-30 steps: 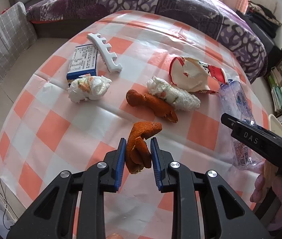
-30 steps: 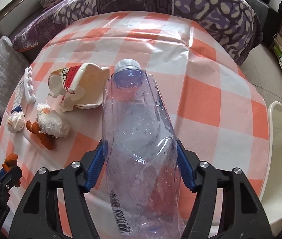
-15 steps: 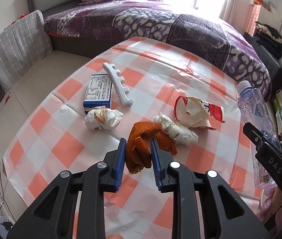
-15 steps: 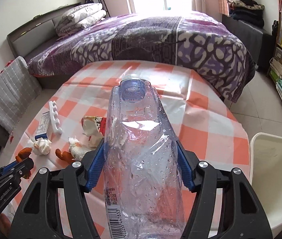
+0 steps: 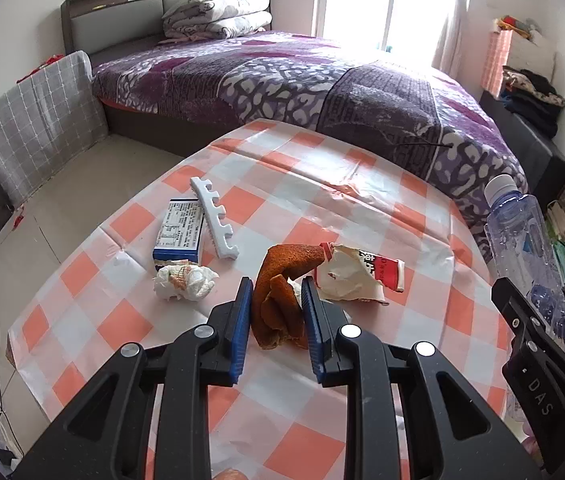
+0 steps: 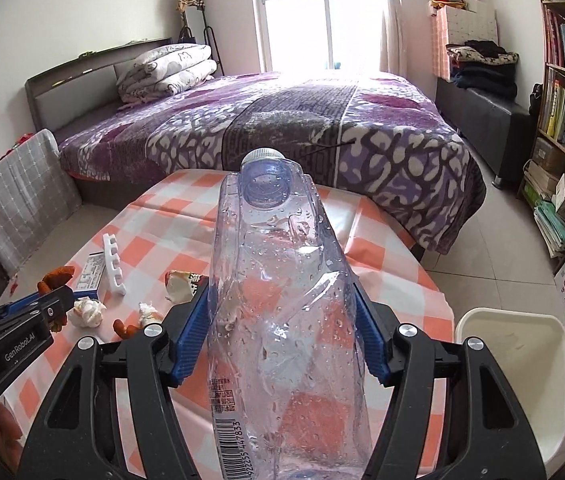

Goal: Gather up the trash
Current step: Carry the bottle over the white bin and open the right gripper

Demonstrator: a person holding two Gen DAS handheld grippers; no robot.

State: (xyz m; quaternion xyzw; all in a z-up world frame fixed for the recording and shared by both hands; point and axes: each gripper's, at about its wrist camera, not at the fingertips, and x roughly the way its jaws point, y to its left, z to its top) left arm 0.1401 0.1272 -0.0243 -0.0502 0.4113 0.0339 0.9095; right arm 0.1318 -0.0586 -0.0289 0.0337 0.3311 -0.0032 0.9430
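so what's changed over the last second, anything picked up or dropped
Both grippers rose off the table: the left gripper carried the orange peel up, and the right gripper lifted the crushed plastic bottle. Nothing was let go. The tissue wad, torn wrapper and blue box stayed put.

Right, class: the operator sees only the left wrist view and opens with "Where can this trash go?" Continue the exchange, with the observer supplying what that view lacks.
Observer: A white bin stands on the floor off the right edge of the table.
Operator: Is the right gripper holding firmly?
Observer: Both jaws press the sides of the crumpled bottle, cap pointing away.
Operator: What is behind my orange peel?
Observer: A second peel piece lies beside a small tissue wad.
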